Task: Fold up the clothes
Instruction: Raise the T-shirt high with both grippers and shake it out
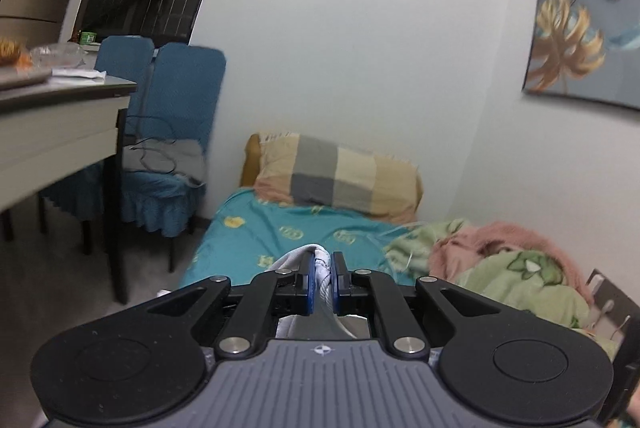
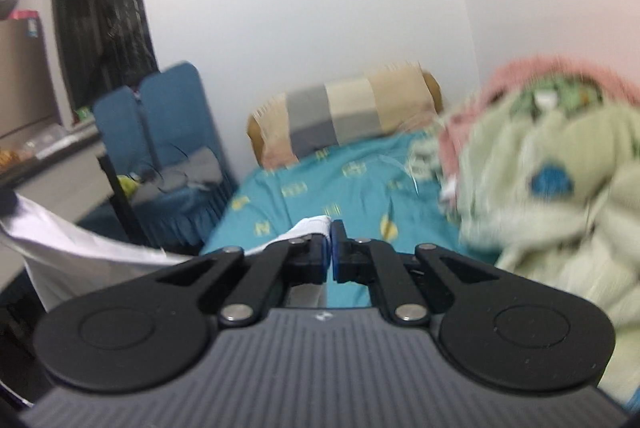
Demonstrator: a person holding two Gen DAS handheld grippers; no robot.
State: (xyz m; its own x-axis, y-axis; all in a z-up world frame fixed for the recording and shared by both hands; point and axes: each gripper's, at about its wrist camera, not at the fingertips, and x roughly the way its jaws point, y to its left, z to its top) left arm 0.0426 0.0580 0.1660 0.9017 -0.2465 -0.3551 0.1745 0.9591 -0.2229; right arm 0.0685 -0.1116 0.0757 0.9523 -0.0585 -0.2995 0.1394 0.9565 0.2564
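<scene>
Left gripper: jaws drawn close, pinching a bunched fold of pale grey-white garment between the blue pads; the cloth rises just above the fingertips and passes back under the gripper body. Right gripper: jaws pressed together on a white corner of the same kind of cloth, which protrudes at the left fingertip. From there the white fabric trails off to the left edge of the right wrist view as a slack sheet. Both grippers are held above the bed, the garment lifted clear of it between them.

Beyond the fingertips lies the teal bedsheet with yellow motifs. To the right on the bed sits a heap of green and pink blankets, blurred in the right wrist view. Further back a checked pillow rests against the wall at the head of the bed. Left of the bed stand two blue-covered chairs with grey cloth and a cable on the seat, beside a table carrying assorted items. A framed picture hangs on the right wall.
</scene>
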